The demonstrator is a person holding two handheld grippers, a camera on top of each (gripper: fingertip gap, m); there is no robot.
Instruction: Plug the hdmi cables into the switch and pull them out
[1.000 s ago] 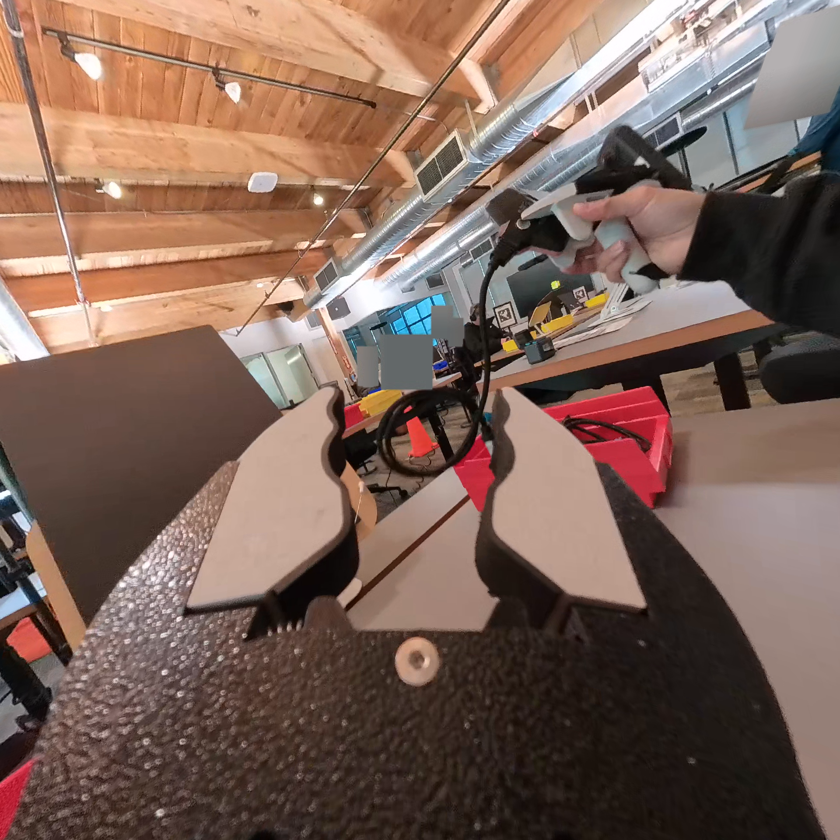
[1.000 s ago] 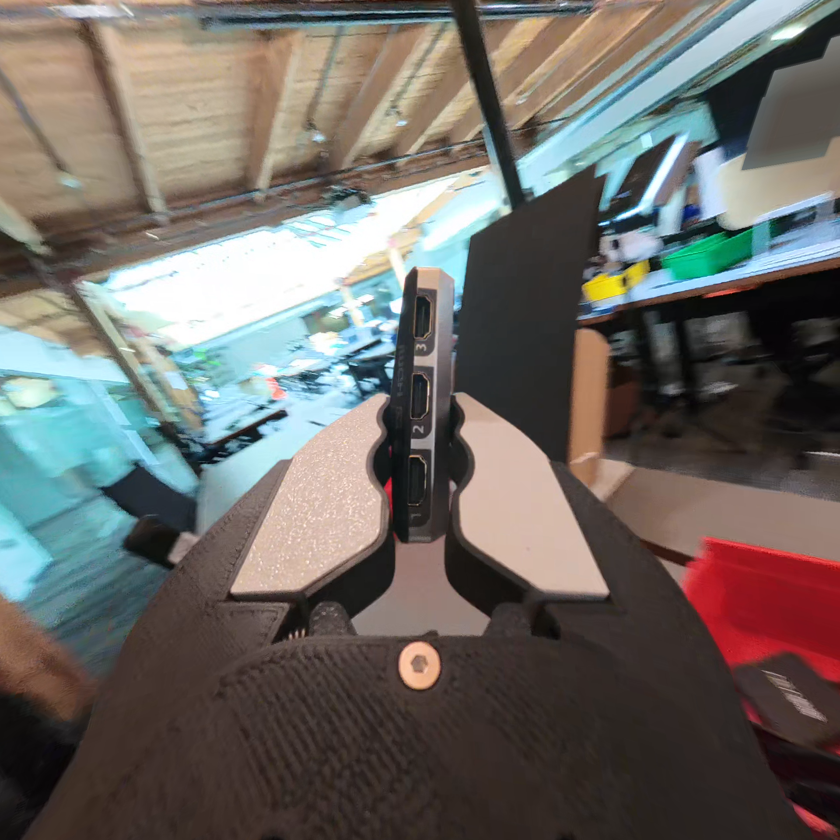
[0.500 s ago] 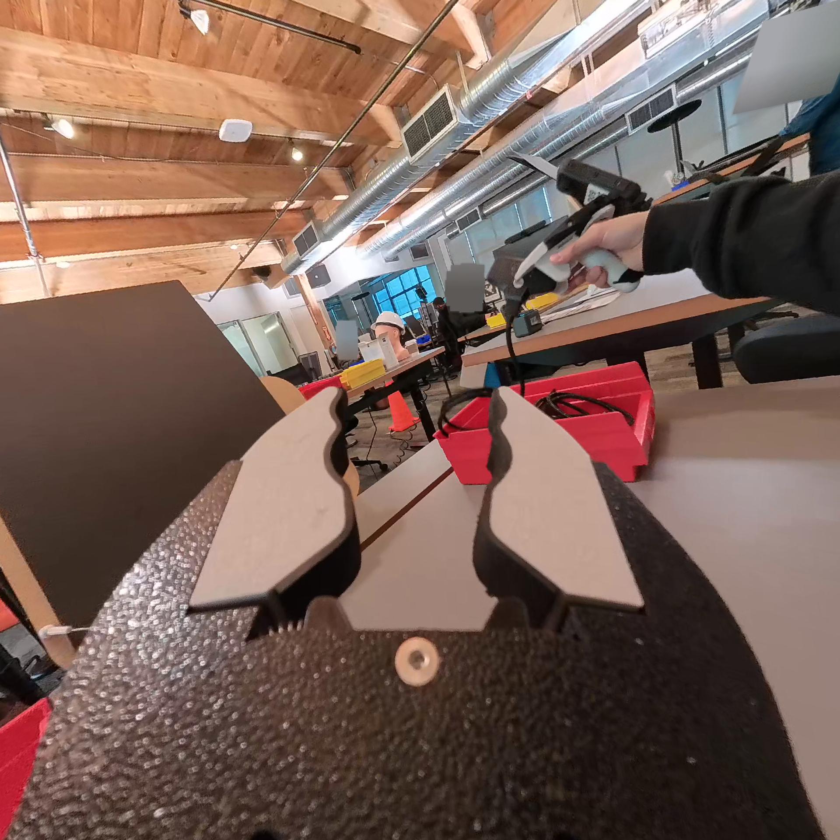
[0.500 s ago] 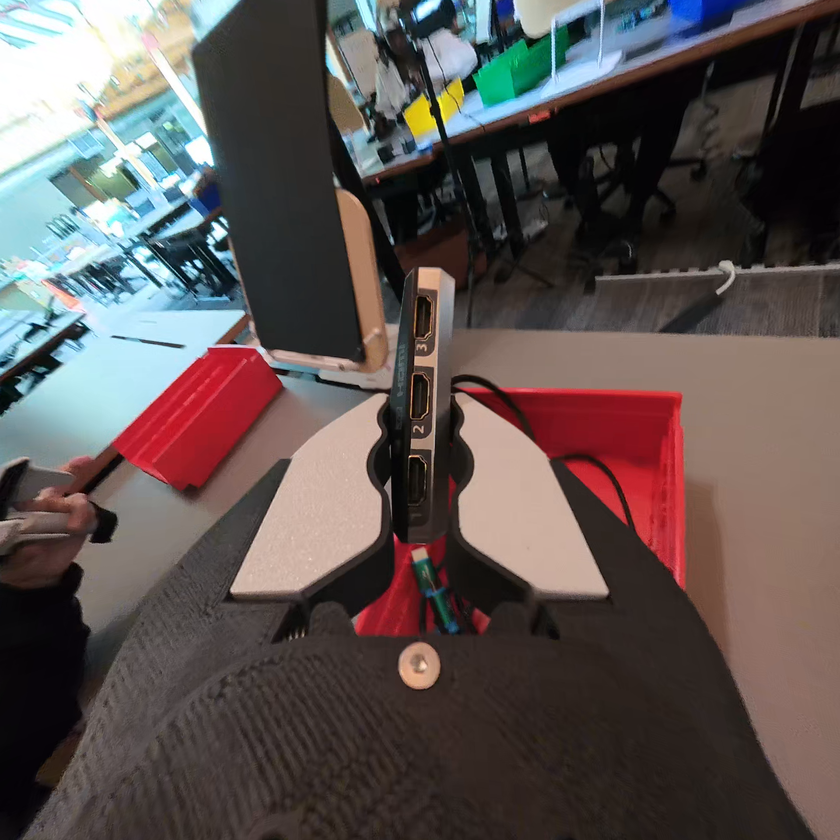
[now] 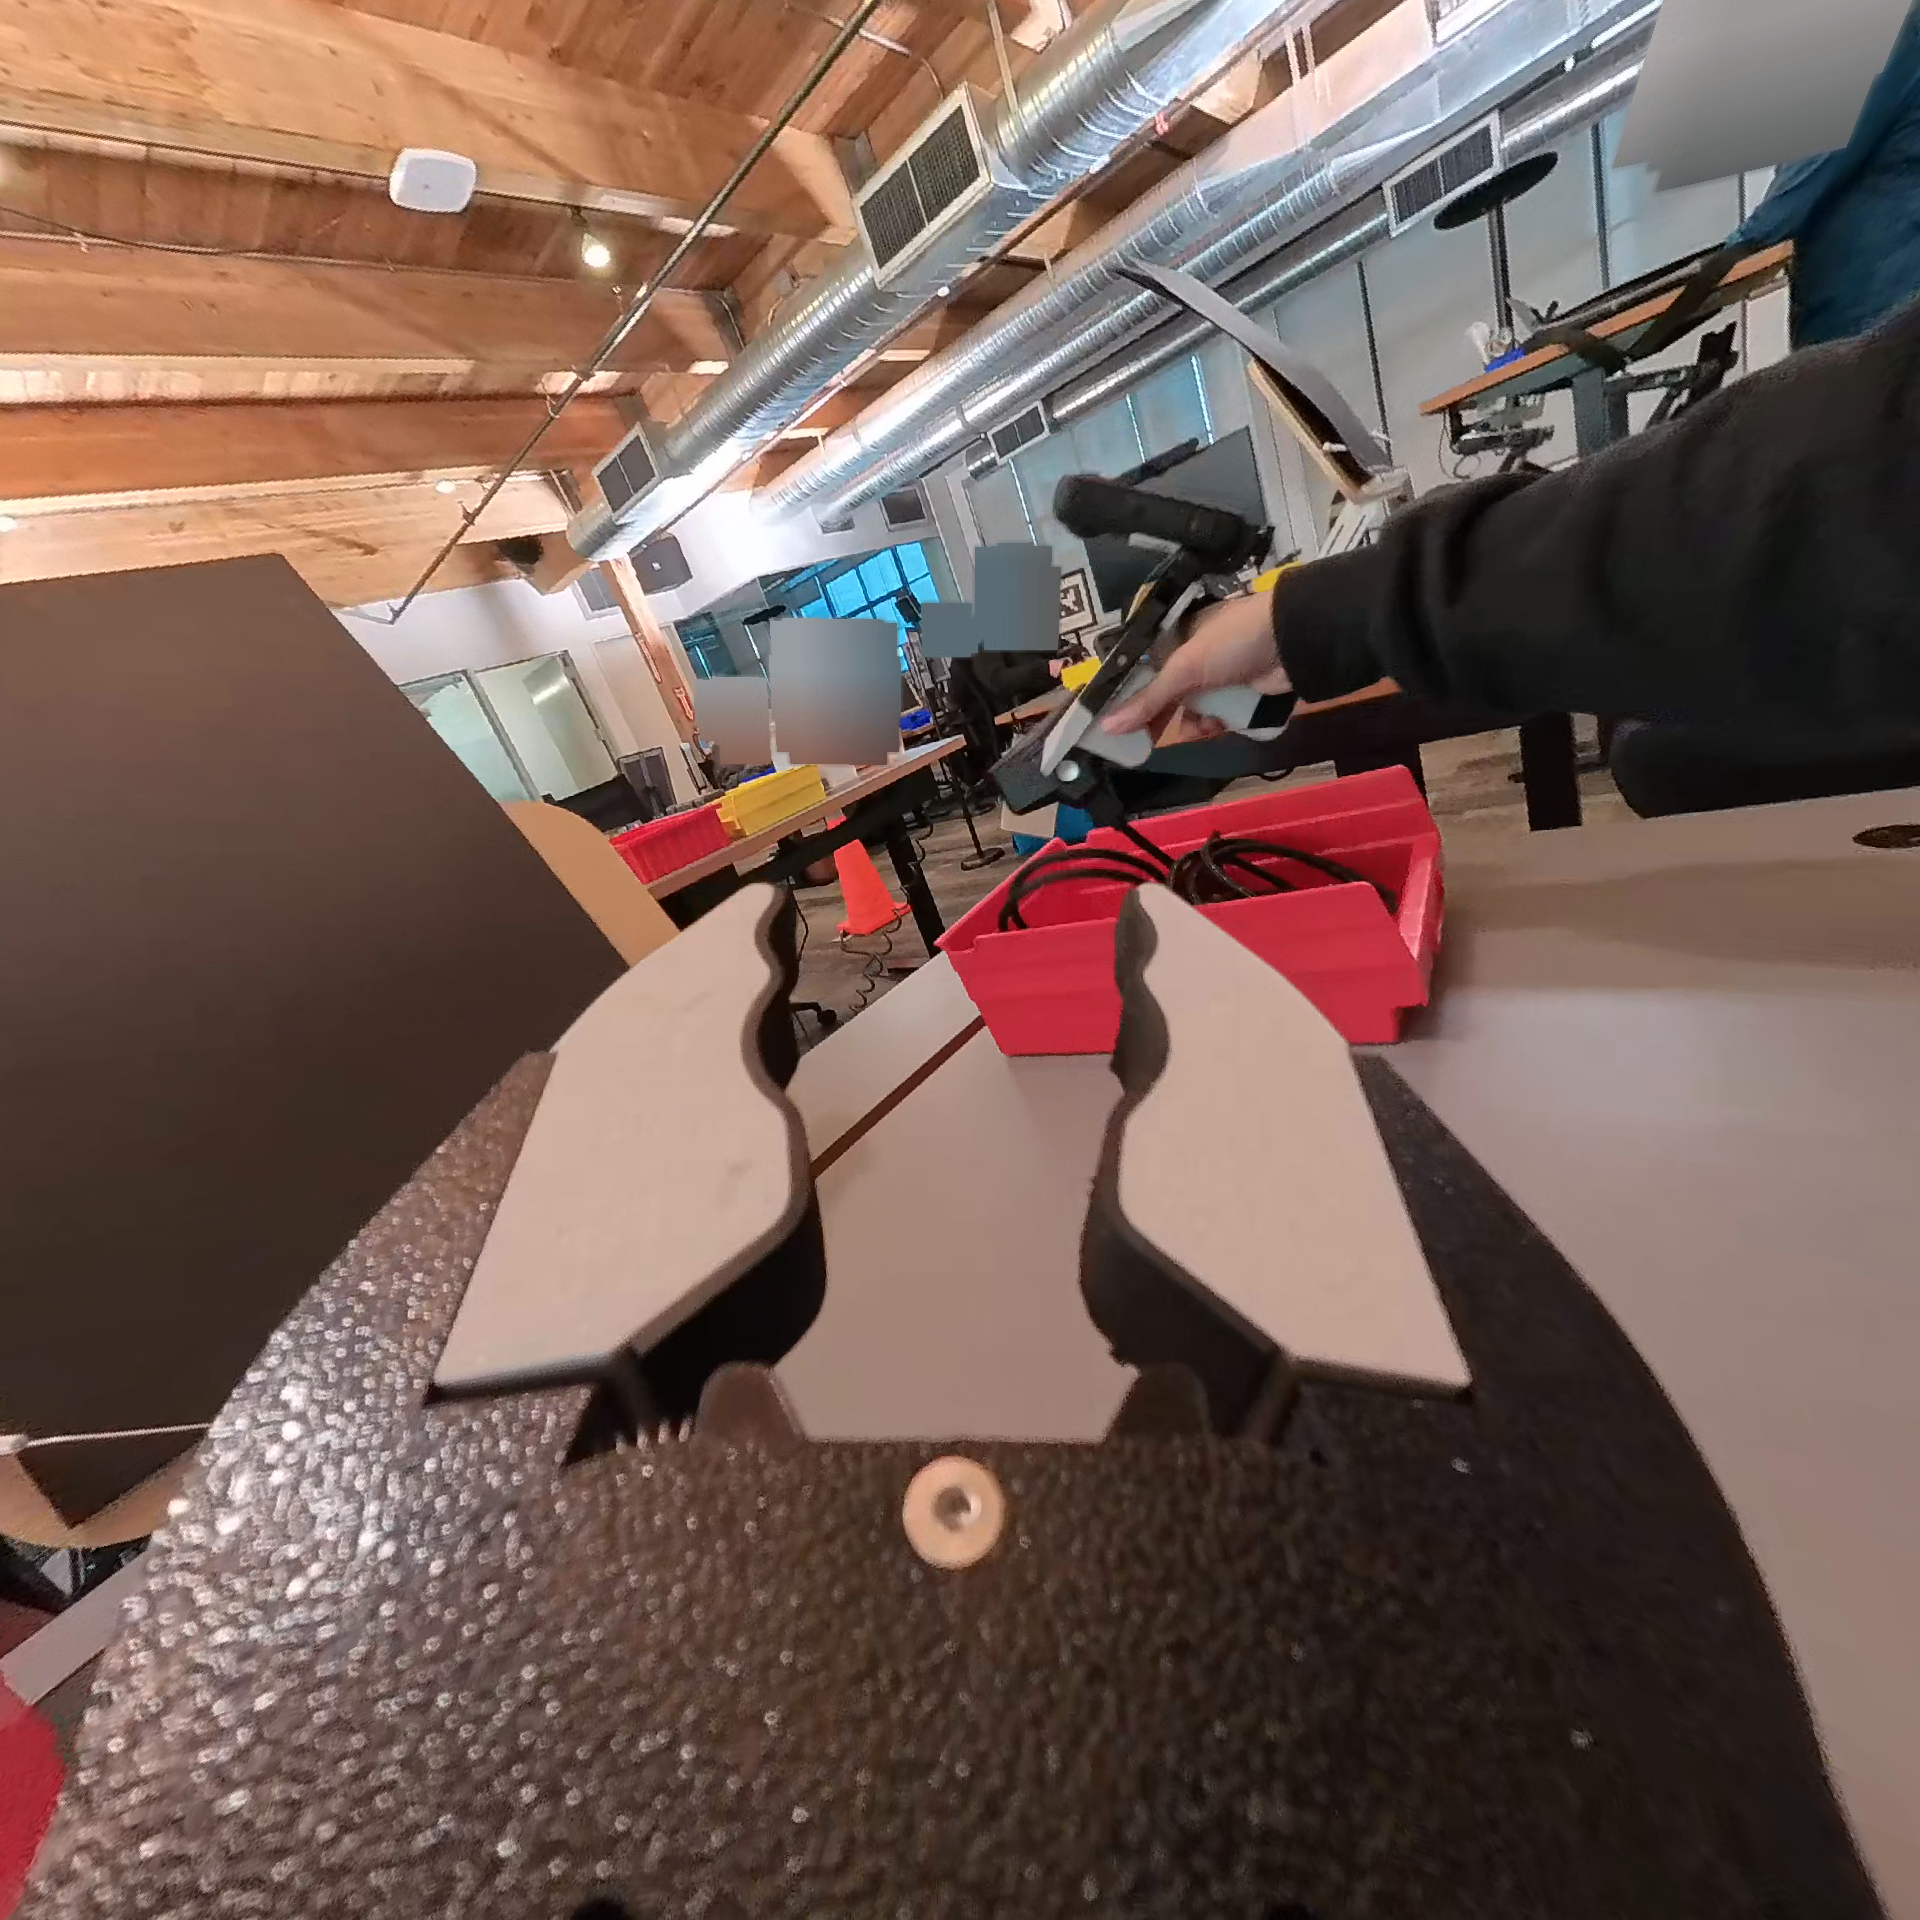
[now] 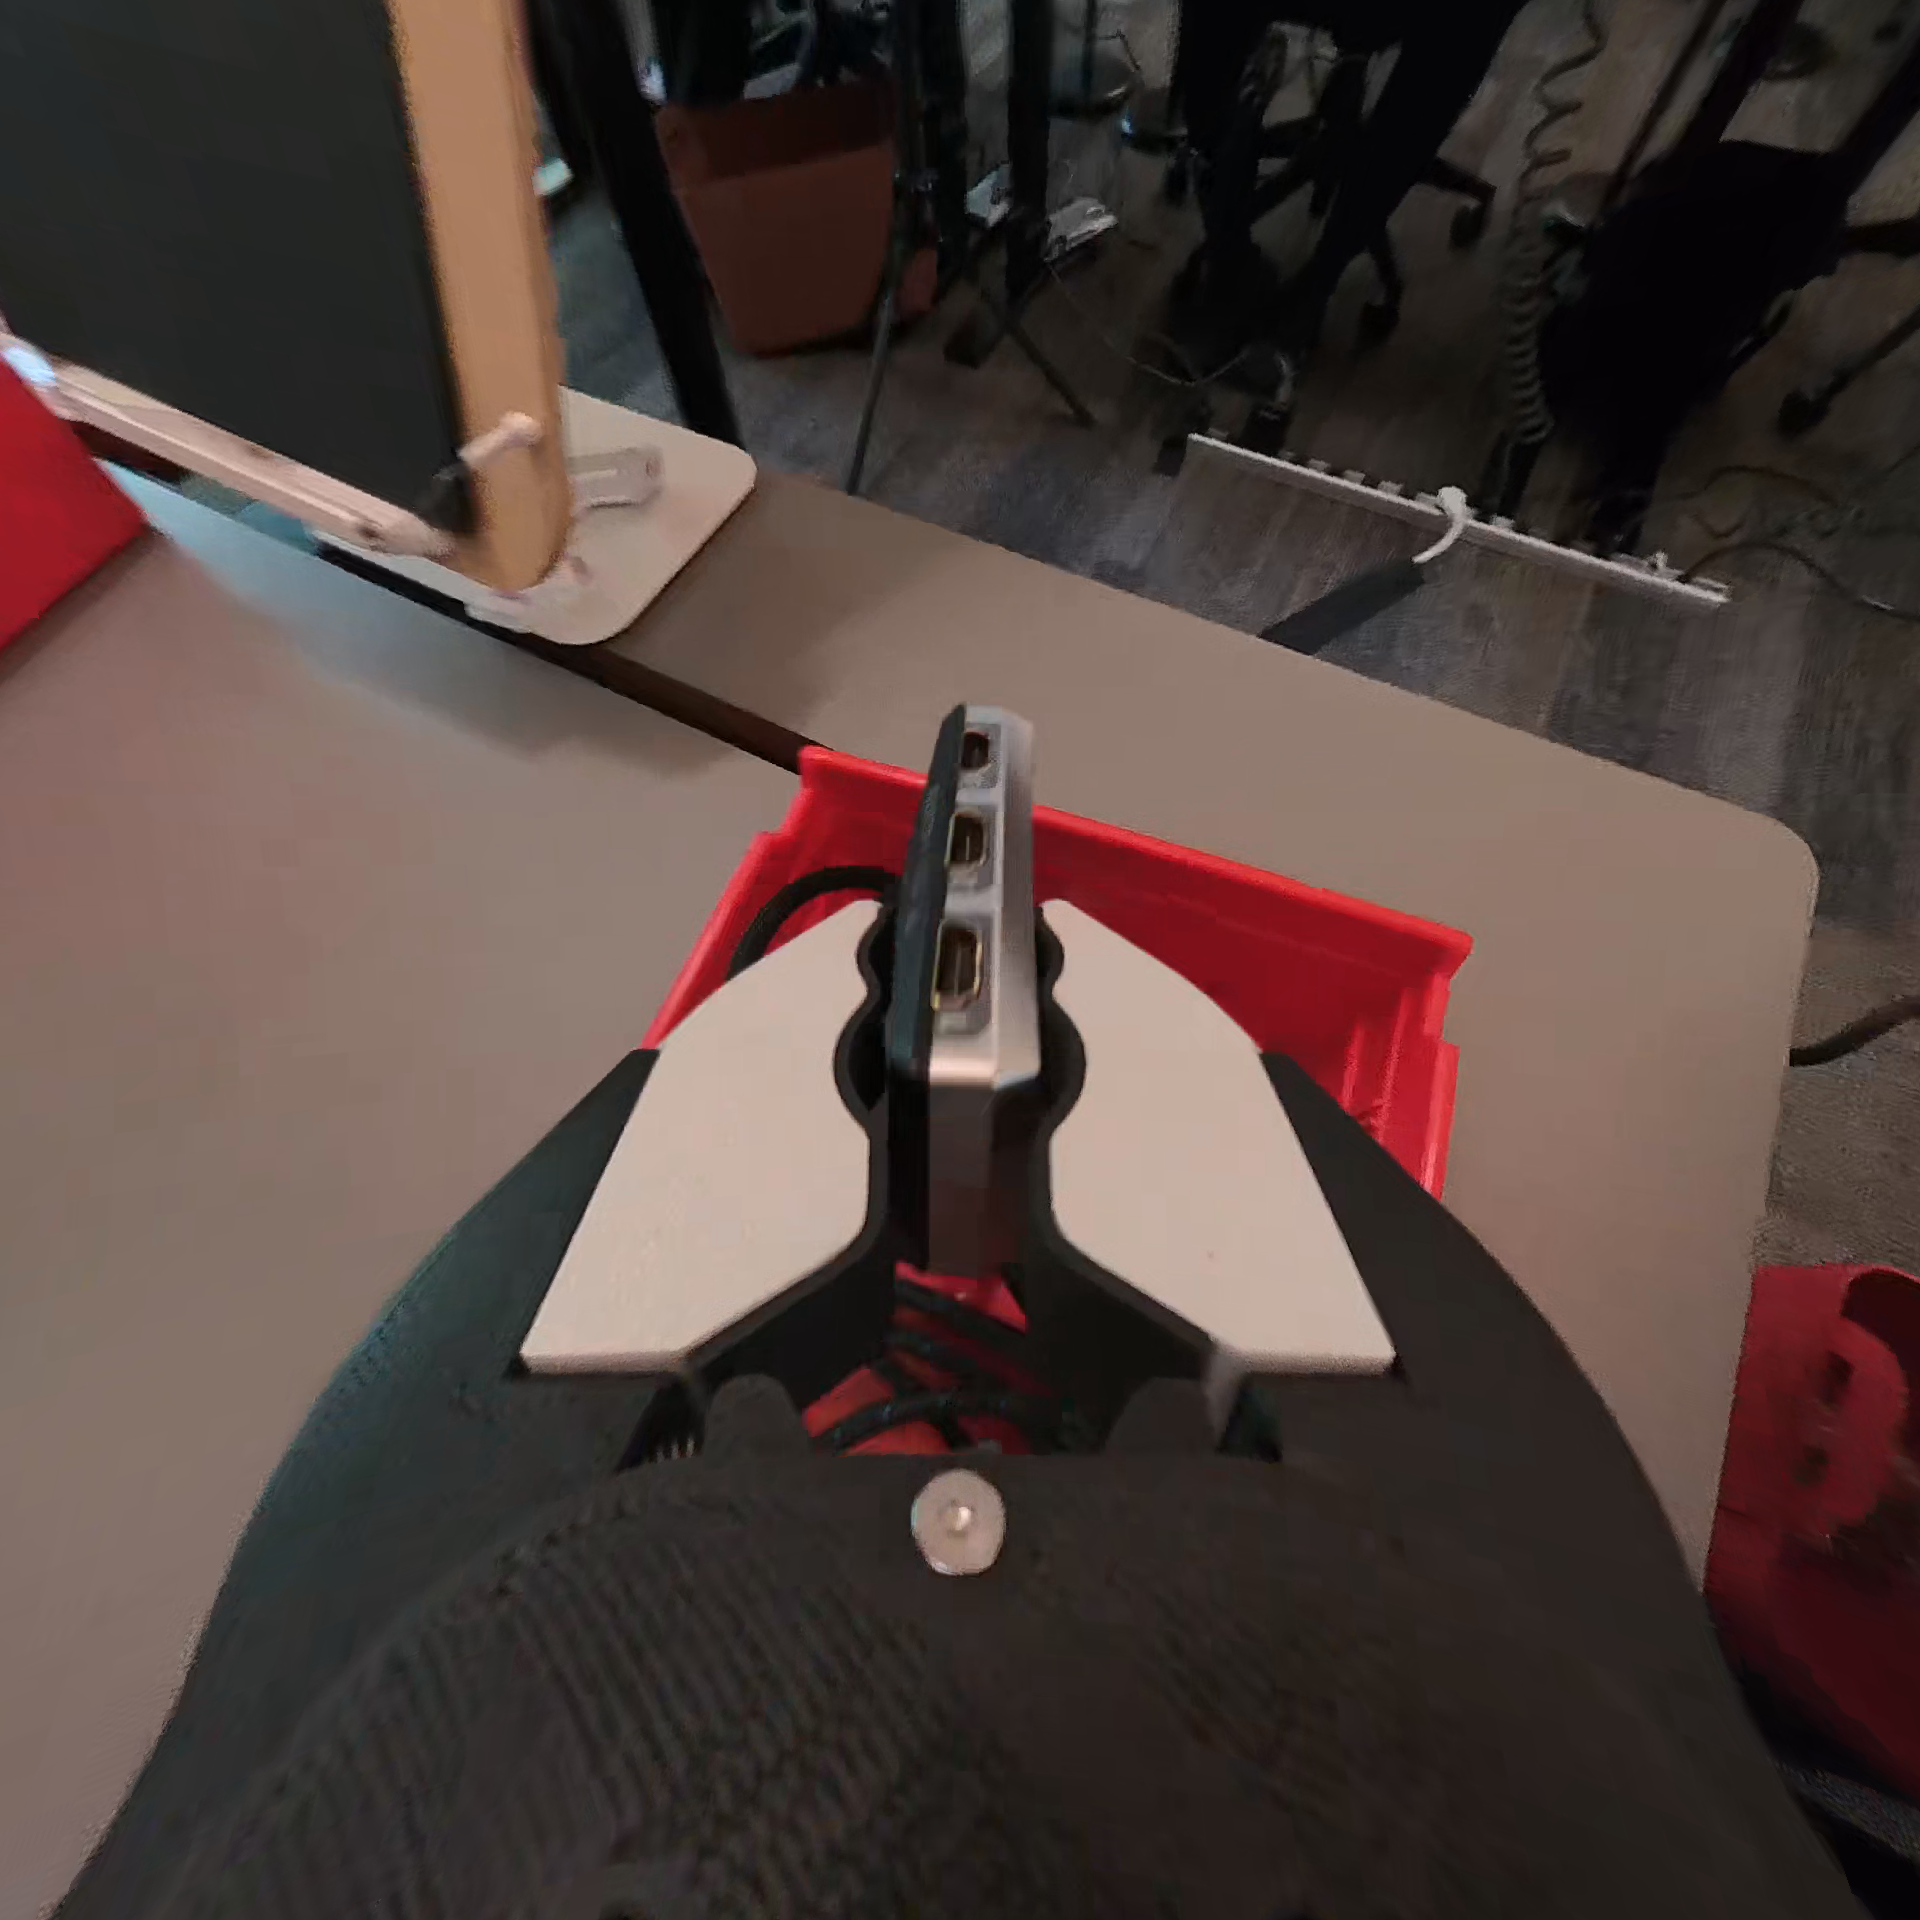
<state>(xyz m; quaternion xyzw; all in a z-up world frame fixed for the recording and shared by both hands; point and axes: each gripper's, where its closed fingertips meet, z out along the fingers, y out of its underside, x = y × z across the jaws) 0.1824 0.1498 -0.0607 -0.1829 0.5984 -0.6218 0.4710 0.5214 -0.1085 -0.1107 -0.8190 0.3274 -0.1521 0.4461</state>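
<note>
My right gripper (image 6: 961,920) is shut on a grey HDMI switch (image 6: 971,1039), held on edge with three empty ports facing me. It hovers over a red bin (image 6: 1247,935) that holds coiled black cables (image 6: 935,1371). In the left wrist view my left gripper (image 5: 951,925) is open and empty, low over the grey table (image 5: 1662,1143). Beyond it stands the red bin (image 5: 1247,966) with the cables (image 5: 1236,873). A hand holds the right gripper (image 5: 1049,764) with the switch (image 5: 1018,788) above the bin. A black cable hangs from the switch into the bin.
A black board on a wooden stand (image 5: 208,935) rises at the table's left and also shows in the right wrist view (image 6: 208,208). Another red bin (image 6: 52,499) sits at far left. A red object (image 6: 1829,1507) lies off the table's right edge. Other desks and chairs stand beyond.
My right gripper has swung down with the switch, from pointing at the ceiling to hovering low over the red bin. My left gripper has stayed open and tipped slightly downward.
</note>
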